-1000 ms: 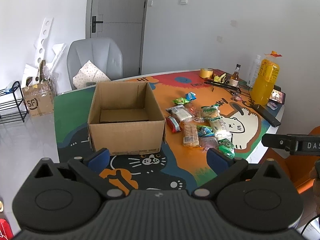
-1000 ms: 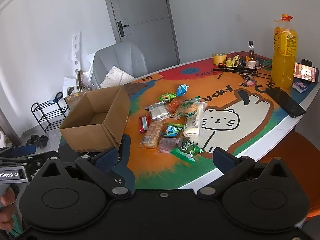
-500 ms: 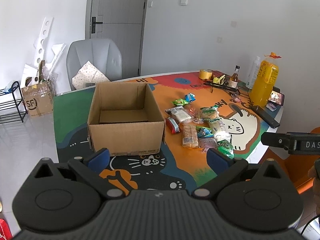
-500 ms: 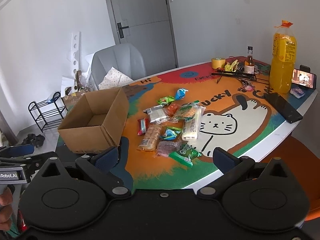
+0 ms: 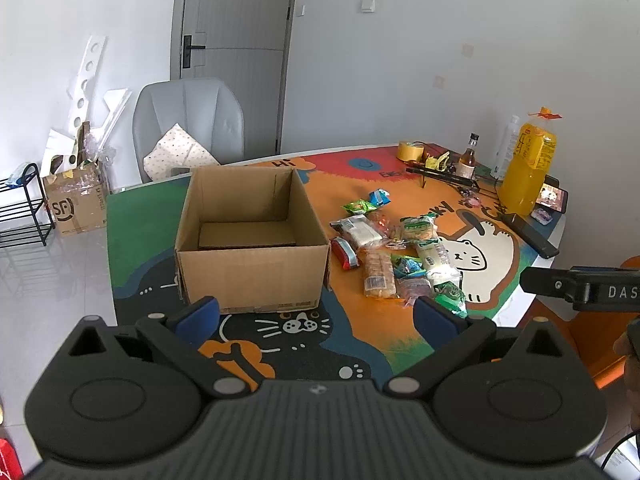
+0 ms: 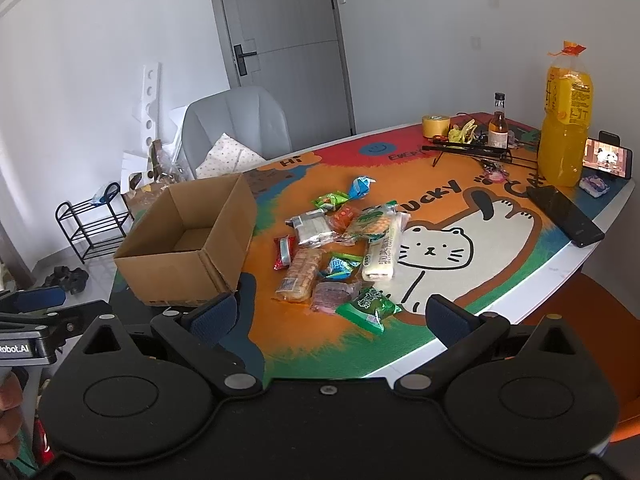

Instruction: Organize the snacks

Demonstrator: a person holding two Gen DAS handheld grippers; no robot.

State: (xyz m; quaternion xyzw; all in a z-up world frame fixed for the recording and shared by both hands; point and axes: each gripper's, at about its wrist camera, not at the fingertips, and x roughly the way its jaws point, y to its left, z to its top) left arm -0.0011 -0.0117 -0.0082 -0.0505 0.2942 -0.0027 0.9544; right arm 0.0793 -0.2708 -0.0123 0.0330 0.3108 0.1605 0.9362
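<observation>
An open, empty cardboard box (image 5: 252,240) (image 6: 188,244) stands on the colourful cat-print table (image 5: 360,336). To its right lies a heap of several snack packets (image 5: 396,248) (image 6: 340,248), among them a green packet (image 6: 368,306) nearest the front edge, a biscuit pack (image 6: 300,274) and a long white bar (image 6: 382,250). My left gripper (image 5: 316,314) hovers open before the box's front wall, holding nothing. My right gripper (image 6: 328,312) is open over the table's near edge, just short of the green packet.
At the far right stand an orange drink bottle (image 6: 566,136), a small brown bottle (image 6: 498,128), a tape roll (image 6: 436,126), a propped phone (image 6: 608,158) and a flat phone (image 6: 566,216). A grey chair (image 5: 188,124) sits behind the table. An orange chair (image 6: 600,320) is near right.
Both cameras pulled back and rose slightly, so the table, box and snacks look a little smaller and lower. Nothing on the table moved; both grippers stayed open.
</observation>
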